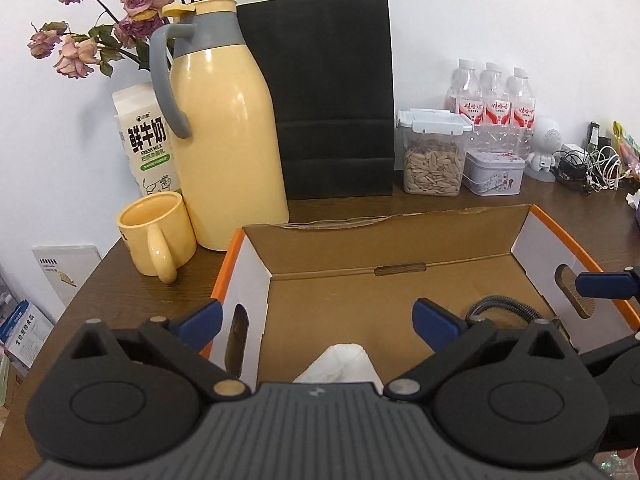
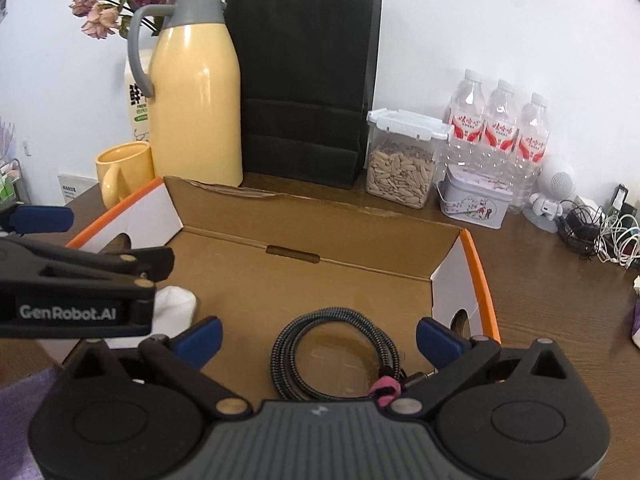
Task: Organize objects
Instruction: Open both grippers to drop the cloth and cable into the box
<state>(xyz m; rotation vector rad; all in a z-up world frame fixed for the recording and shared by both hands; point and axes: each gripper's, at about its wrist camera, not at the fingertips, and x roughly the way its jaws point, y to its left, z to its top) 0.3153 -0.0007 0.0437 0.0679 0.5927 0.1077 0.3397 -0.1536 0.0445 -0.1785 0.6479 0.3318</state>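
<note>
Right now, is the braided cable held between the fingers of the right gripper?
No, the braided cable lies coiled on the floor of the cardboard box, and the right gripper is open above it.

Left gripper (image 1: 318, 322): I held its jaws spread wide, nothing between them.
Right gripper (image 2: 319, 338): I kept it level beside the left, jaws wide too.
</note>
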